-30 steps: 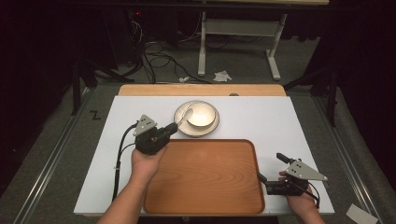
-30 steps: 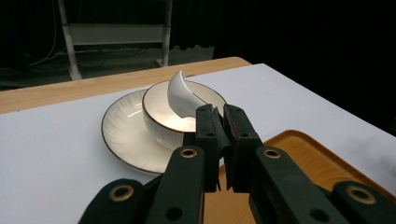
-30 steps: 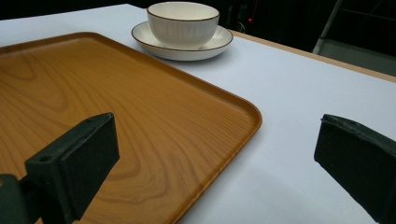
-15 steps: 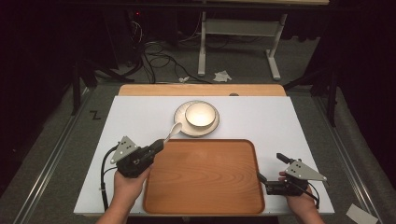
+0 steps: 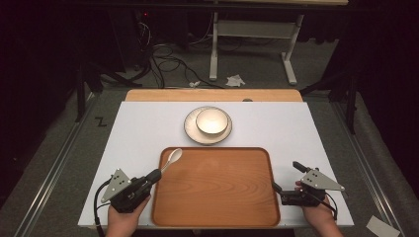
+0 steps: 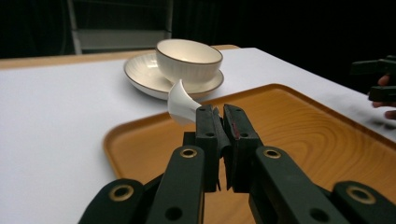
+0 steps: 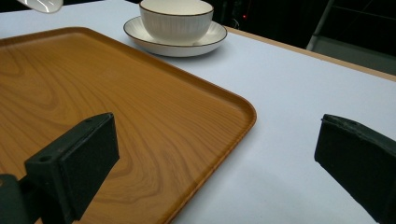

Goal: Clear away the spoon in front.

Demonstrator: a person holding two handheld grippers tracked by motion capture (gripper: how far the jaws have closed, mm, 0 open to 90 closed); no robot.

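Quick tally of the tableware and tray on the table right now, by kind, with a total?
Bowl: 1, sitting on the plate
Plate: 1
Spoon: 1, white, held in the left gripper over the tray's corner
Wooden tray: 1
Total: 4

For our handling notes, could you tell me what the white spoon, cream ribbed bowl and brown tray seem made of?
White spoon: likely glazed ceramic, glossy and smooth. Cream ribbed bowl: likely glazed ceramic, soft sheen, dark rim line. Brown rectangular tray: wood or wood-look laminate, grain rings visible, satin finish.
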